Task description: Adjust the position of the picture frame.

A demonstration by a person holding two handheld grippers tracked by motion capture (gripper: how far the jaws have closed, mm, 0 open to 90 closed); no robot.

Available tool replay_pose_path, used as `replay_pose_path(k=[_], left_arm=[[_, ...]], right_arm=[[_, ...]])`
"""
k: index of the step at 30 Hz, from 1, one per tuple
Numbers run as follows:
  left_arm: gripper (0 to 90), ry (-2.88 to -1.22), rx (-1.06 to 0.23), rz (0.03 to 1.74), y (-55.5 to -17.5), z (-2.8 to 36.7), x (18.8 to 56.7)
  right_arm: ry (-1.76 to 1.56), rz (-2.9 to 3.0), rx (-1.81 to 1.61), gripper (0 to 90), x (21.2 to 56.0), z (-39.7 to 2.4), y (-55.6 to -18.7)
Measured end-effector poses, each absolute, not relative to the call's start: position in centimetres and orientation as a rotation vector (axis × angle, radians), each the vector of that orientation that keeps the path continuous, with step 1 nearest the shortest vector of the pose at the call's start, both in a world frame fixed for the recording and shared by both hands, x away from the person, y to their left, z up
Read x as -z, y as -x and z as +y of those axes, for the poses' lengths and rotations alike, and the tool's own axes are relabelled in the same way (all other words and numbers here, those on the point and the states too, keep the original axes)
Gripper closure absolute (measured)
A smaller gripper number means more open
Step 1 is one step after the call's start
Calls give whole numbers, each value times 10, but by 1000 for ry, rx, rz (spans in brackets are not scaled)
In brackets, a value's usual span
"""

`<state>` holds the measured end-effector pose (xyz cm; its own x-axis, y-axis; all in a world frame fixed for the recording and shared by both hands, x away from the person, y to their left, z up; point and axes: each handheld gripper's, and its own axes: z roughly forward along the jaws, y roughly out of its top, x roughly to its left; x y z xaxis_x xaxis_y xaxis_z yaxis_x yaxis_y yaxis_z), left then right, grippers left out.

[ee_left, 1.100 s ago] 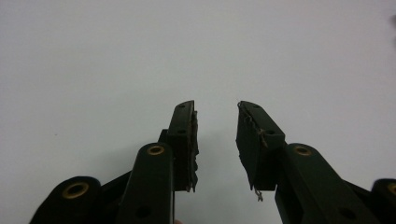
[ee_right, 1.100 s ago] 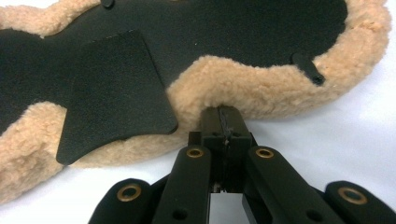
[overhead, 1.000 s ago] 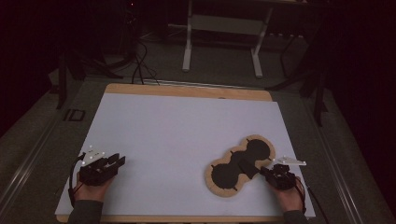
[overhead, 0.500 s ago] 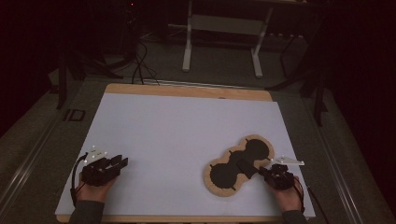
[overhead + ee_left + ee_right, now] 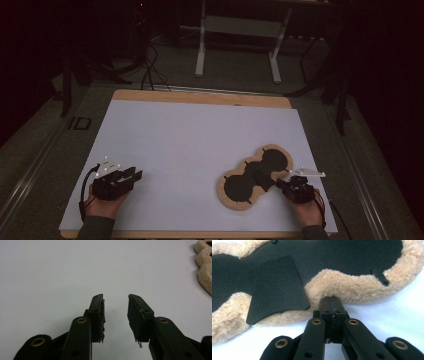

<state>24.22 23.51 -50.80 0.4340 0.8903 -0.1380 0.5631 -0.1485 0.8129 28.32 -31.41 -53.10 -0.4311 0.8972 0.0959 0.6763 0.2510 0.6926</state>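
Lay flat on the white table (image 5: 200,140), toward its near right part: a black pad with a tan fleece border (image 5: 255,177), shaped like two rounded lobes joined by a narrower waist, set on a slant with one lobe nearer the front edge and the other farther back and to the right. Showed a black flap (image 5: 277,287) lying across the waist in the right gripper view, and a small black tab (image 5: 380,276) at the fleece of the far lobe. Met the right tongs (image 5: 285,184) at the waist on the side nearest the person's right hand (image 5: 306,210); jaws pressed fully together there, tips against or into the fleece edge, though whether any fleece was pinched between them could not be told. Rested well apart from the pad, at the near left of the table, the left tongs (image 5: 131,176), gripped by the left hand (image 5: 102,205), jaws parted with nothing between them over bare white surface; the worn pads (image 5: 101,315) clear in the left gripper view, with the fleece edge at that view's far right. Stood beyond the table, on the dark floor, a grey stand (image 5: 237,45) and loose cables (image 5: 150,75).
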Motion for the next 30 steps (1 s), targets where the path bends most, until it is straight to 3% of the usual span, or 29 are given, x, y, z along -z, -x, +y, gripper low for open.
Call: replay_pose_path(k=[30], left_arm=[[685, -1846, -478, 1211, -239, 224, 506]], right_arm=[[-1358, 2278, -953, 900, 529, -288, -283]])
